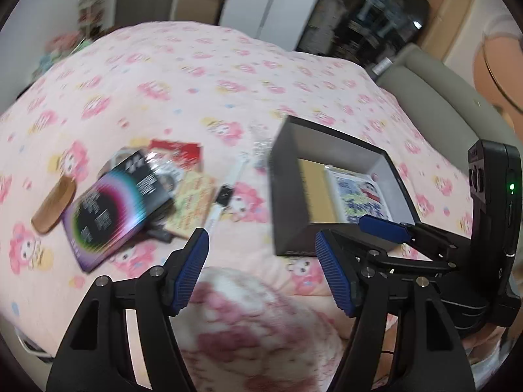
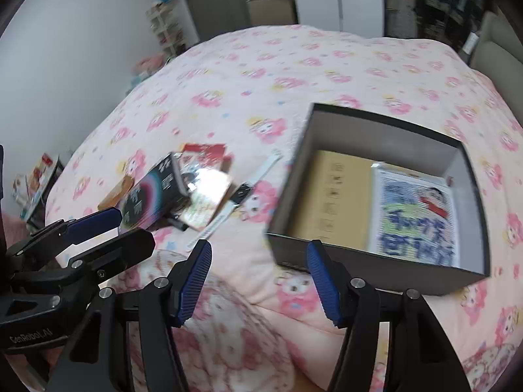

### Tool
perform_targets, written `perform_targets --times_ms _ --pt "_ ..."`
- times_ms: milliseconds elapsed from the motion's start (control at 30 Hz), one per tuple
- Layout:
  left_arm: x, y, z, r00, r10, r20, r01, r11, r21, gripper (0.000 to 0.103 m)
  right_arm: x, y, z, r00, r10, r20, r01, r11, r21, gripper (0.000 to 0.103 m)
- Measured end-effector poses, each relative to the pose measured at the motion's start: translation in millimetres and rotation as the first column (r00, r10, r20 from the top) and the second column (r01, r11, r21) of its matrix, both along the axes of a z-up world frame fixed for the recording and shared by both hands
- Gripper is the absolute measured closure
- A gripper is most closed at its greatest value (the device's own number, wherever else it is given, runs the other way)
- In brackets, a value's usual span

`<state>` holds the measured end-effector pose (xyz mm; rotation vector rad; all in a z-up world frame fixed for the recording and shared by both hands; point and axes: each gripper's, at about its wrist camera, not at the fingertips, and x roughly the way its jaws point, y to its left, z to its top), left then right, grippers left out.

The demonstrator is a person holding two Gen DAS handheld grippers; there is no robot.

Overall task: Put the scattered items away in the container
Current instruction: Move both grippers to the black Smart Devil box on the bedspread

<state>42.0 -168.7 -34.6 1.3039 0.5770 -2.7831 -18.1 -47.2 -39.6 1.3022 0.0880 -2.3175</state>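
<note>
Both the left gripper (image 1: 261,272) and right gripper (image 2: 258,281) are held wide apart and empty. Beyond the left one, overlapping scattered items (image 1: 137,196) could be dragged together; the box (image 2: 470,209) lies ahead-right.

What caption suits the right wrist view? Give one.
Open right gripper above a pink bedspread, between scattered items and a dark box.

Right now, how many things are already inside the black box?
2. A tan flat envelope lies on the left side of the box floor, and a colourful cartoon packet lies beside it on the right. Something thinner could be hidden underneath them.
</note>
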Motion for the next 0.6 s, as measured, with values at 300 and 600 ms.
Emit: perform_targets --times_ms 300,600 --pt "20 -71 -36 0.99 0.136 0.046 -0.14 0.985 0.098 0.034 -6 -80 -30 0.983 0.168 0.074 -0.172 0.984 0.044 0.046" --pt "28 -129 -70 0.955 0.283 0.085 -0.292 0.947 0.133 0.034 -22 -135 -42 0.951 0.29 0.106 -0.299 0.951 0.075 0.046"
